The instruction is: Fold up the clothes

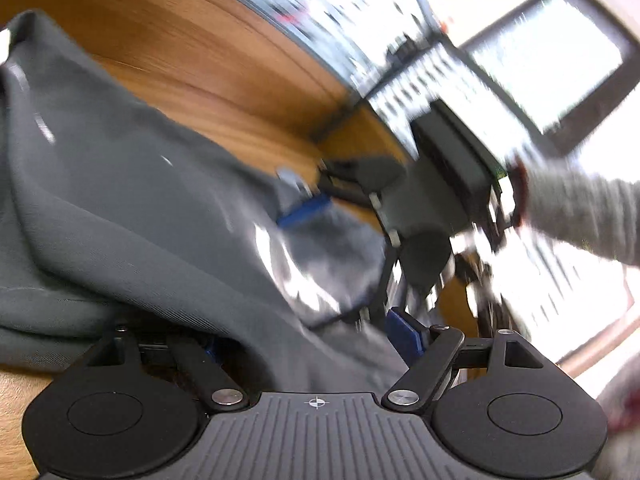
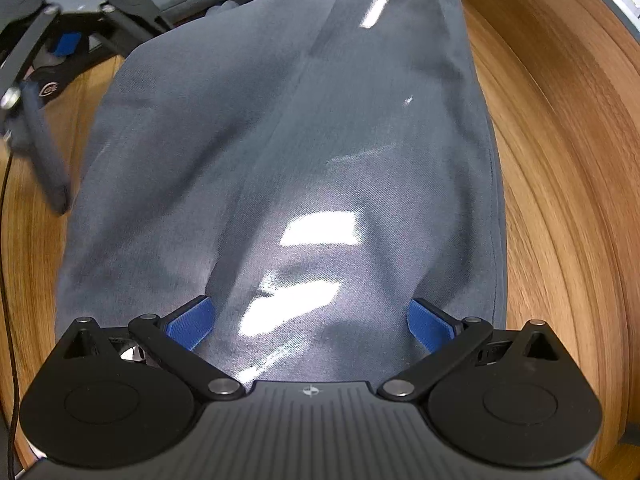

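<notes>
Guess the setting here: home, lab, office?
Likely an office or lab, hedged. The grey garment lies on a wooden desk, with what look like a keyboard and a monitor behind, both blurred.

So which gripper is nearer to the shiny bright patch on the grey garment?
Right. The right gripper has the shiny patch just ahead, between its open fingers. The left gripper is away at the far edge of the grey garment.
</notes>
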A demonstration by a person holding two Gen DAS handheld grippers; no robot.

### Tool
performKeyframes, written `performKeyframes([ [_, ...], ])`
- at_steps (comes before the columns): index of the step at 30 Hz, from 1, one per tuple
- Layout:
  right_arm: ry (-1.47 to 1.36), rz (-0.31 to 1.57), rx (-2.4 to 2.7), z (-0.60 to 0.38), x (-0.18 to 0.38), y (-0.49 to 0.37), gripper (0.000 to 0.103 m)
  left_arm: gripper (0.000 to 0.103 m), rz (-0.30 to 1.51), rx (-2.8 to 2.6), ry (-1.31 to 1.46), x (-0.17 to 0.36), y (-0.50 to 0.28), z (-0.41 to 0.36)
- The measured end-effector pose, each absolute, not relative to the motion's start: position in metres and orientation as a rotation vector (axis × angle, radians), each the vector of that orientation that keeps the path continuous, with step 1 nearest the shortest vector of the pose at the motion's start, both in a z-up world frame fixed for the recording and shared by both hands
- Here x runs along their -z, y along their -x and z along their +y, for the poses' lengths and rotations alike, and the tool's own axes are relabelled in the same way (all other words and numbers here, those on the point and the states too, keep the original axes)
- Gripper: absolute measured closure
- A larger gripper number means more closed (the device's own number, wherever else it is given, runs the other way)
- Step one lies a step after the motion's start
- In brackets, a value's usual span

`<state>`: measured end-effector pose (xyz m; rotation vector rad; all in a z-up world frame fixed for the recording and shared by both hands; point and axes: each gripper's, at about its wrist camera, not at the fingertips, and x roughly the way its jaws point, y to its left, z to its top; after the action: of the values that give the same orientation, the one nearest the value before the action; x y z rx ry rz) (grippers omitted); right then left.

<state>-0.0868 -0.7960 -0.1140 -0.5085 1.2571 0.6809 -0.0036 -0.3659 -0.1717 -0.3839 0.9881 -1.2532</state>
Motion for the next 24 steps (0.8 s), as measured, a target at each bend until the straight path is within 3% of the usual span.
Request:
performKeyframes([
  [4,0.504,1.262,-0.672,-0.811,0.111,0.09,0.0,0.022,0.967,1.228,0.485,0.166,0.0,-0.369],
  [14,0.496,1.261,-0.665,-0.855,0.103,0.1,0.0,0.022,0.993,1.549,-0.056,0.142,0.063,-0.381],
  [18,0.491,1.248,-0.665,-0.821,0.115,0.146,0.0,0.022,0.987,1.617,-0.276,0.145,0.081,-0.381],
  [22,0.496,1.25,-0.665,-0.739,0.1,0.157,0.0,0.023,1.023,1.648,-0.336,0.147,0.08,-0.371],
  [24,0.495,1.247,-0.666,-0.742,0.098,0.162,0.0,0.023,1.041,1.657,-0.334,0.149,0.077,-0.357],
])
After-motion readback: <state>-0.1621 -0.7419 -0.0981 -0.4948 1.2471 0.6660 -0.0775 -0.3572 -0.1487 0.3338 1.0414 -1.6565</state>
